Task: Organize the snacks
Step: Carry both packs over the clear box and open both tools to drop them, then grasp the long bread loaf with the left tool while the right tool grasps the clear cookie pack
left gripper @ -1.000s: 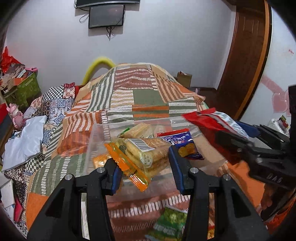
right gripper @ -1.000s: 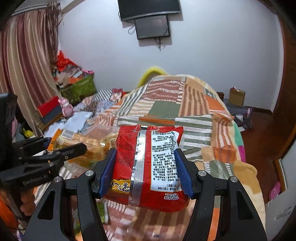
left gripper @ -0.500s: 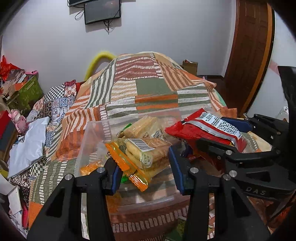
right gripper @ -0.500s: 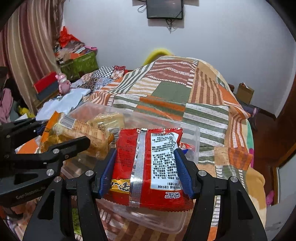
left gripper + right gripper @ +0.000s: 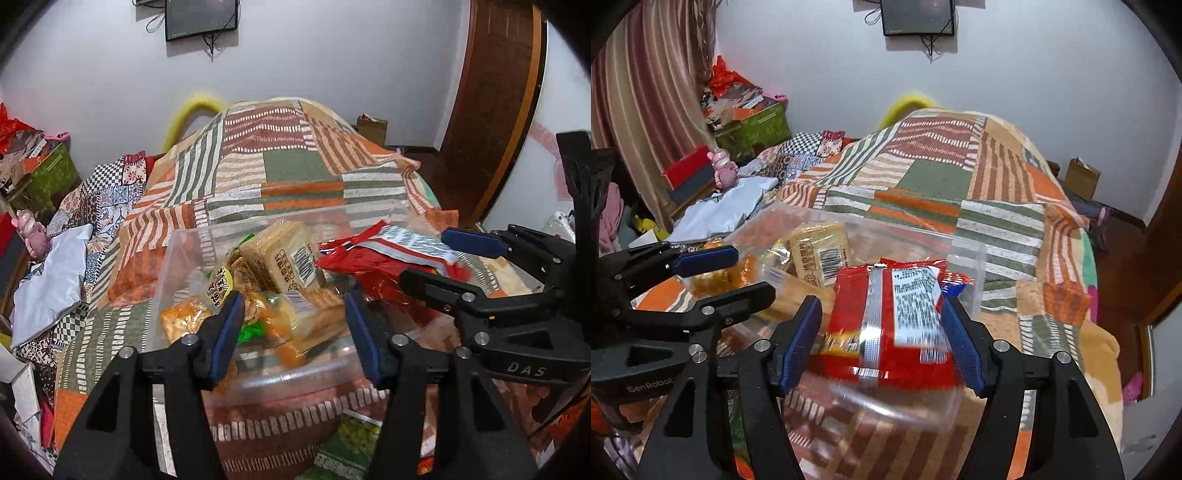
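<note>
A clear plastic bin (image 5: 173, 258) stands on the patchwork bedspread and holds several snack packs, with a beige cracker pack (image 5: 284, 258) on top. My left gripper (image 5: 295, 328) is open over the bin; the biscuit pack with orange ends (image 5: 310, 325) lies blurred between its fingers, loose among the other packs. My right gripper (image 5: 882, 339) is open wide; the red packet (image 5: 894, 321) sits blurred between its pads, free of the left pad, over the bin's (image 5: 964, 258) right end. The right gripper also shows in the left wrist view (image 5: 443, 258).
A green snack bag (image 5: 351, 439) lies on the bedspread in front of the bin. A grey plastic bag (image 5: 51, 280) and a pink toy (image 5: 31, 232) lie at the bed's left. Boxes are stacked by the left wall (image 5: 753, 125). A wooden door (image 5: 491, 110) stands on the right.
Both grippers have opened over the bin. The biscuit pack has dropped from the left gripper among the packs. The red packet has come loose in the right gripper and is sinking toward the bin.
</note>
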Motion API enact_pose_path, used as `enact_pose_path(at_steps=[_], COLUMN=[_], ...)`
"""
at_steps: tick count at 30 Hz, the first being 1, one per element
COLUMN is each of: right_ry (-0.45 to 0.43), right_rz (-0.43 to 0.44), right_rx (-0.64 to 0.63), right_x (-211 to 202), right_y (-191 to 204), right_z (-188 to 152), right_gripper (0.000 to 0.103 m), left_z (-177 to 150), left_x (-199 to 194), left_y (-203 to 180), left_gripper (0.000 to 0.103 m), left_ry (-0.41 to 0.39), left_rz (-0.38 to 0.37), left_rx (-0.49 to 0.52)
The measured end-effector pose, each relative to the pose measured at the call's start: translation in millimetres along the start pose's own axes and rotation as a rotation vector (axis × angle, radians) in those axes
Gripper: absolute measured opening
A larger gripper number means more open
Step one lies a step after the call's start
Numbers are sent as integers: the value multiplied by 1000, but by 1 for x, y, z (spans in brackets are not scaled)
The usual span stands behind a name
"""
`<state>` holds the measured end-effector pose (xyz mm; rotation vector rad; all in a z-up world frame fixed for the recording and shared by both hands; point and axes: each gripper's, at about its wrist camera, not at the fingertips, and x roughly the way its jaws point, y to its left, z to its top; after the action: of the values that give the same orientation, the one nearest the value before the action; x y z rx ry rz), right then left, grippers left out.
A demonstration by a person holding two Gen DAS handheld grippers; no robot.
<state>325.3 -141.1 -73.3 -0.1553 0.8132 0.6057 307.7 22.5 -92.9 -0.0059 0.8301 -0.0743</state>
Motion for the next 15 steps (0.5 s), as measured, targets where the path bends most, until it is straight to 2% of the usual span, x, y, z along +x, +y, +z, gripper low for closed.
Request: enact_pose_path(at_steps=[3,8,13,15], right_ry=[-25,-69,-93,-100], right_rz=[-18,-57,-76,-82], right_rx=[-9,-32,-33,-26], right_x=[-16,-44,-67,-74], right_y=[2,8,13,16], right_z=[-4,-17,-37,-46], right_gripper=[67,70,73,76], left_z=[-1,-11,-34,-46], left_x=[-16,-46,-72,-80], left_y=[0,1,3,4], left_gripper=[59,71,82,82], left_ry=[-18,-52,-60,-56], left_rz=[-2,17,32,41], left_rx=[-3,-6,2,10])
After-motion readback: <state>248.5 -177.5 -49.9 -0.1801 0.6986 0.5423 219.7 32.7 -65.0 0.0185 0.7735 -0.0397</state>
